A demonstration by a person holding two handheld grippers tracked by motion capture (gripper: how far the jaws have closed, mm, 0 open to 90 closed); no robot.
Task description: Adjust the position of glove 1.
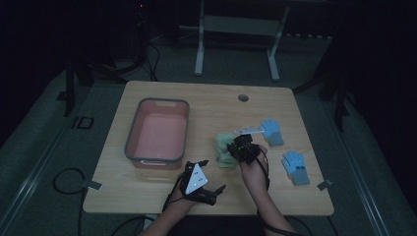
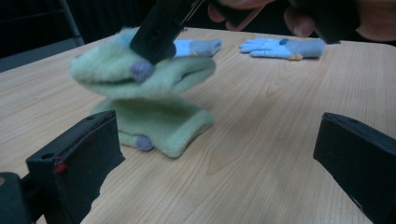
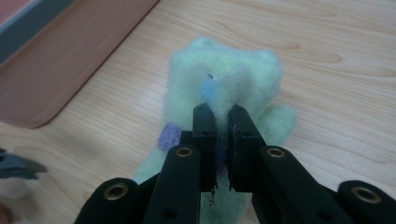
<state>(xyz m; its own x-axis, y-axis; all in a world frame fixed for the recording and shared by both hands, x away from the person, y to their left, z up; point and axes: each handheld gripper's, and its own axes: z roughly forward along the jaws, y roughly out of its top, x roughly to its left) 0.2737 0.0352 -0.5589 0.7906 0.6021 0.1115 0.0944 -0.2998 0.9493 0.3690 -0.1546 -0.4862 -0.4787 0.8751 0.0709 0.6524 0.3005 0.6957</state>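
Beside the pink tub [image 1: 157, 130], right gripper [image 3: 222, 116] clamped on green glove [image 3: 224, 84] (left gripper [image 2: 215, 154] agape, blue gloves [image 1: 272, 132] beyond).

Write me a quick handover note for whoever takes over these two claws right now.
Right claw: shut on the top green fuzzy sock, lifting it off the second green sock lying under it on the table.
Left claw: open, holding nothing, near the table's front edge.
Pink bin: nothing visible inside, to the left of the socks.
Two blue gloves: flat on the table to the right.
Done: one sock gripped.
Left: probably sock into the bin, then the rest.
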